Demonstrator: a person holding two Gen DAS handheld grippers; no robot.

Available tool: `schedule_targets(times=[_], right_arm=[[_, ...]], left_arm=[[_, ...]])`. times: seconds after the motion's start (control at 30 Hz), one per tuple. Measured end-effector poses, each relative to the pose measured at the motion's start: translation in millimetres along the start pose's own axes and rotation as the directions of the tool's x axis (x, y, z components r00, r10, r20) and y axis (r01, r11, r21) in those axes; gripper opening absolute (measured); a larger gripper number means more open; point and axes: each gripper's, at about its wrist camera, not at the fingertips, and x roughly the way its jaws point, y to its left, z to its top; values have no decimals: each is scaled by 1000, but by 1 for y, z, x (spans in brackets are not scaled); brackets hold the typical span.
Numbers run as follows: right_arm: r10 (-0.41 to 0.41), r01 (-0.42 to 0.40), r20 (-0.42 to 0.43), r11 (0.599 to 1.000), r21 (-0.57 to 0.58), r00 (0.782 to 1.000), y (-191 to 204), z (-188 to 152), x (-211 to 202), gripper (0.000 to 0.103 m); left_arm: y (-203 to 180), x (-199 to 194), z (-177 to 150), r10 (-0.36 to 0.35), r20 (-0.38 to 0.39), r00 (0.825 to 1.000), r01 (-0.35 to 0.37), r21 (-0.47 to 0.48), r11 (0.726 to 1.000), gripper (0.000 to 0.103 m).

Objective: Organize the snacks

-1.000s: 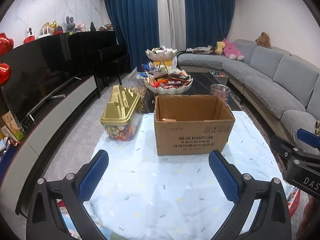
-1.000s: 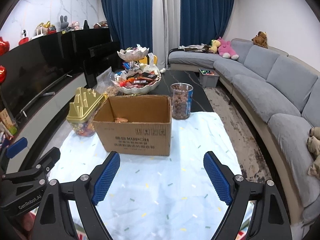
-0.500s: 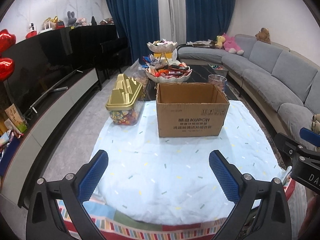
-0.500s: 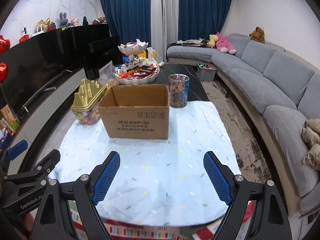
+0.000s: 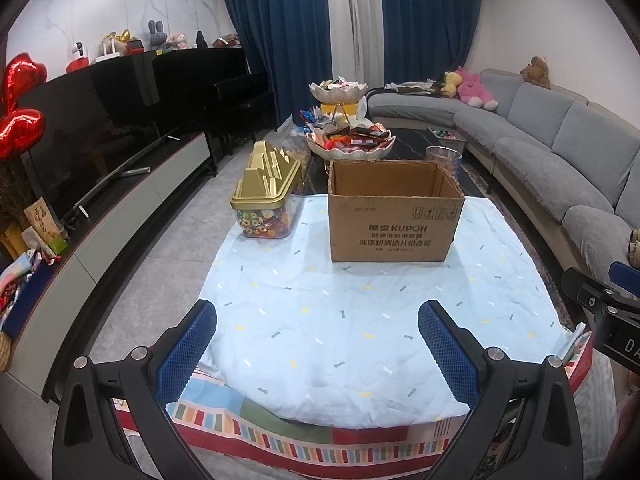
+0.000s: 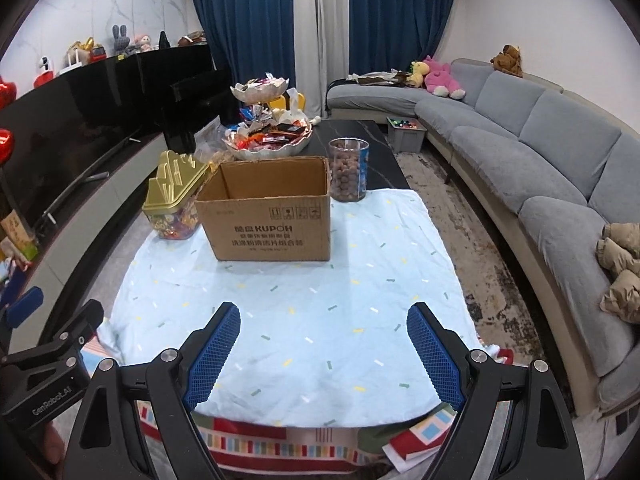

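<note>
Both wrist cameras look forward and slightly down from the near edge of the pale blue speckled cloth (image 5: 340, 332) (image 6: 304, 320), well back from the open brown cardboard box (image 5: 394, 216) (image 6: 268, 220). The left view sits further left. Both share the box, the gold-lidded clear candy container (image 5: 266, 200) (image 6: 172, 204) and the grey sofa (image 5: 560, 160) (image 6: 540, 152).

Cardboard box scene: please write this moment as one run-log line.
left gripper: open, empty | right gripper: open, empty | cardboard box: open, on cloth, untouched
</note>
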Motion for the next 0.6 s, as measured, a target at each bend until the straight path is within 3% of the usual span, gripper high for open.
schedule_targets(times=[0.6], right_arm=[[5,-5,4,1000,-3,1000,2,-1,-1,86]], left_arm=[[-1,-3,0,-2,7,1000,2,-4,1000,103]])
